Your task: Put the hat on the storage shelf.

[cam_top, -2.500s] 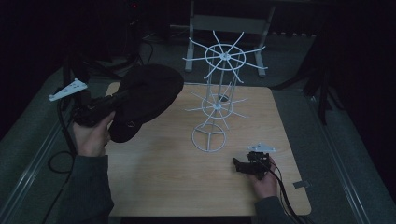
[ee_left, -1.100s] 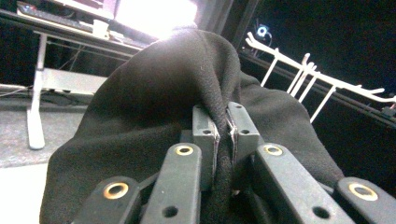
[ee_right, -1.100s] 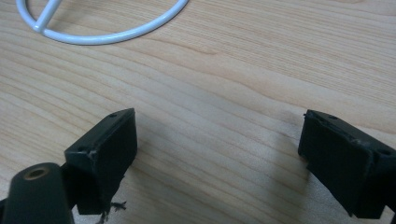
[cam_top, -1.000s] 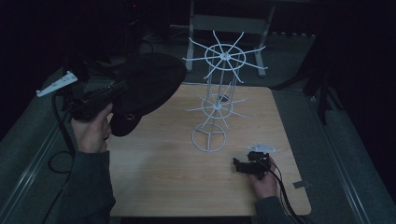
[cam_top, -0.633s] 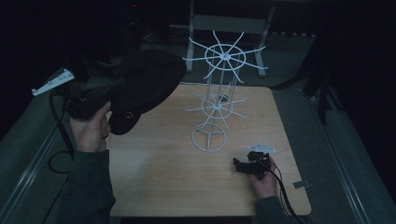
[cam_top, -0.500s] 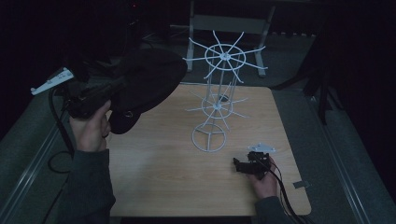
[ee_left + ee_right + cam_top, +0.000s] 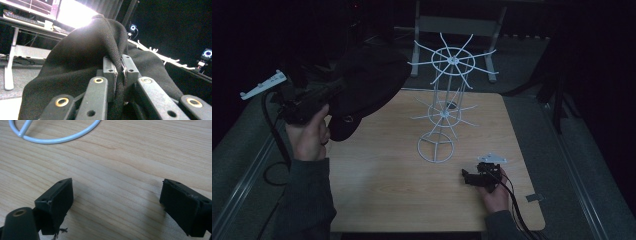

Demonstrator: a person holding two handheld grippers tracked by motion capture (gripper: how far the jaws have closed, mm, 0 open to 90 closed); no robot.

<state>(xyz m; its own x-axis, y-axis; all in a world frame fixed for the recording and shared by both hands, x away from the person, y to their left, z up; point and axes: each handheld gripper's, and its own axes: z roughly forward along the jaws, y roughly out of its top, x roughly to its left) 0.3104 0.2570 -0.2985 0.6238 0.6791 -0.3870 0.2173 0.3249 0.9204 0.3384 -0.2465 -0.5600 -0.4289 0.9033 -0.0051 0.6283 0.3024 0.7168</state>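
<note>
The black hat (image 7: 364,85) hangs in the air above the table's (image 7: 377,195) left rear corner, level with the upper tier of the white wire rack (image 7: 447,100) and just left of it, apart from its spokes. A fold of the hat's fabric is pinched between the closed jaws of the left gripper (image 7: 119,72) (the cloth bulges up and over both pads). No brand, label or writing can be read on the hat; a small pale ring on its lower edge is too small to make out. The left hand (image 7: 309,137) holds that gripper up beside the table's left edge. The right gripper (image 7: 116,195) rests low over the bare wood near the rack's round base (image 7: 53,135), jaws wide apart with nothing between them.
</note>
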